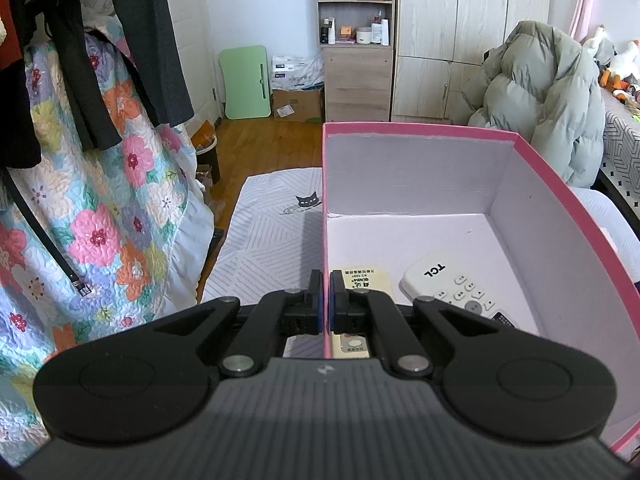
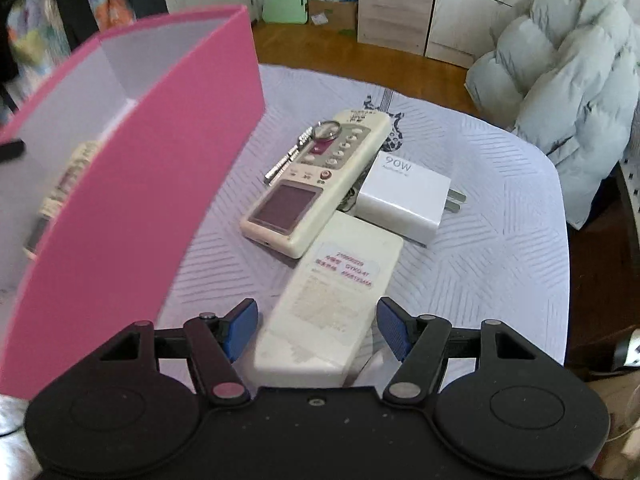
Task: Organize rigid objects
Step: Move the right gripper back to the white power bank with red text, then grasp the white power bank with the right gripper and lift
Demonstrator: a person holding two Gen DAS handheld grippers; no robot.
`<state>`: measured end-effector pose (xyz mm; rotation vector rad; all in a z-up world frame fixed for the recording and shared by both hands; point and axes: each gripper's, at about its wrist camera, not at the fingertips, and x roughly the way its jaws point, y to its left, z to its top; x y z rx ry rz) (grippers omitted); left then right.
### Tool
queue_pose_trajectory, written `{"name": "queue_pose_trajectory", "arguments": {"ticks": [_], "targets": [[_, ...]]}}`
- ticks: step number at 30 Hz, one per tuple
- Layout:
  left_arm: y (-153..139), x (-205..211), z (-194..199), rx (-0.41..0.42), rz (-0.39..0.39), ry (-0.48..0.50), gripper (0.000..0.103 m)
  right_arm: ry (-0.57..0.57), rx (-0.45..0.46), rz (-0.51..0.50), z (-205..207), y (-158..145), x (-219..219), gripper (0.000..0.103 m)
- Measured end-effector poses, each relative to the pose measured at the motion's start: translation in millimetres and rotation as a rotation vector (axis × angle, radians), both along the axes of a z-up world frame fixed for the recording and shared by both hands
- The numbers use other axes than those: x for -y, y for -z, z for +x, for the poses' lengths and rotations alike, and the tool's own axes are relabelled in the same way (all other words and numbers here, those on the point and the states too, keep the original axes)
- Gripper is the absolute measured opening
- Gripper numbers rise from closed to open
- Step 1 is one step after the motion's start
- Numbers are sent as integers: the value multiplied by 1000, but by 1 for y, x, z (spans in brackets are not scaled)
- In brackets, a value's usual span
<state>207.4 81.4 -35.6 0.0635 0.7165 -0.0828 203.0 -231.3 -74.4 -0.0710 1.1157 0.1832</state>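
My left gripper (image 1: 327,286) is shut on the left wall of the pink box (image 1: 400,168), one finger on each side. Inside the box lie a cream remote (image 1: 362,282) and a white TCL remote (image 1: 452,284). In the right wrist view the pink box (image 2: 160,152) stands at the left. My right gripper (image 2: 318,326) is open around the near end of a white remote lying face down (image 2: 332,300). Beyond it lie a cream remote with a screen (image 2: 320,176), keys on a ring (image 2: 304,148) resting on it, and a white 90W charger (image 2: 404,196).
Everything sits on a white patterned table (image 2: 500,240). A grey puffer coat (image 2: 572,80) hangs over a chair at the right. A floral quilt and dark clothes (image 1: 80,160) hang at the left. Cabinets and shelves (image 1: 356,40) stand at the back.
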Motion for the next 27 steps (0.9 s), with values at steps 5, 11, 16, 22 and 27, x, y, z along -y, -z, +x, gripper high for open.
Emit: {"name": "queue_pose_trajectory", "arguments": {"ticks": [5,11,16,22,27], "targets": [[-1,1,0,2,3,3,2,92,45,17,13,13,1,82],[-1,2,-1,4,17,17,3,134,34,113,7,0,15,65],[-1,0,0,5,3,15,3,91,60,22,-1,6,-5,68],[-1,0,0,7,7,13,3,145,88,69,-1,4,4,64],[-1,-2,1,7,-2,14,3,165,114,182,-14,-18,12,63]]}}
